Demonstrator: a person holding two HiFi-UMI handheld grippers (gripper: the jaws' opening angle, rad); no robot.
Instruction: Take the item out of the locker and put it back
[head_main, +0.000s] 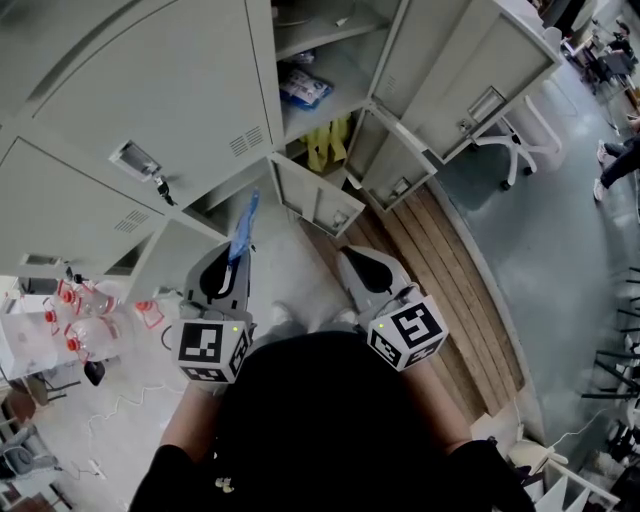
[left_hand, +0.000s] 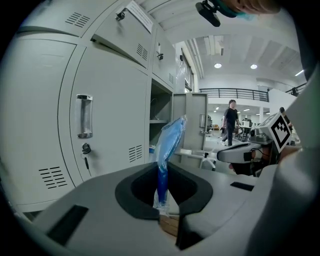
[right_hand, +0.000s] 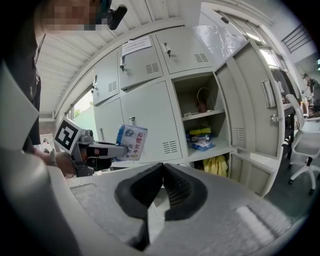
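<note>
A flat blue plastic packet (head_main: 243, 228) stands edge-up between the pads of my left gripper (head_main: 235, 265), which is shut on its lower end. In the left gripper view the packet (left_hand: 169, 145) rises from the jaws of the left gripper (left_hand: 161, 200) in front of the lockers. The right gripper view shows its white-and-blue printed face (right_hand: 132, 141). The open locker compartment (right_hand: 200, 115) is ahead to the right, with blue and yellow packs (right_hand: 201, 141) on its shelf and a yellow cloth (right_hand: 216, 165) below. My right gripper (right_hand: 162, 167) is shut with nothing in it, level with the left one (head_main: 352, 262).
Open locker doors (head_main: 470, 70) swing out on the right, and a lower door (head_main: 320, 205) hangs open just ahead of the grippers. A white office chair (head_main: 515, 140) stands at the right. A table with red-capped bottles (head_main: 80, 320) is at the left. A person walks far off (left_hand: 231, 122).
</note>
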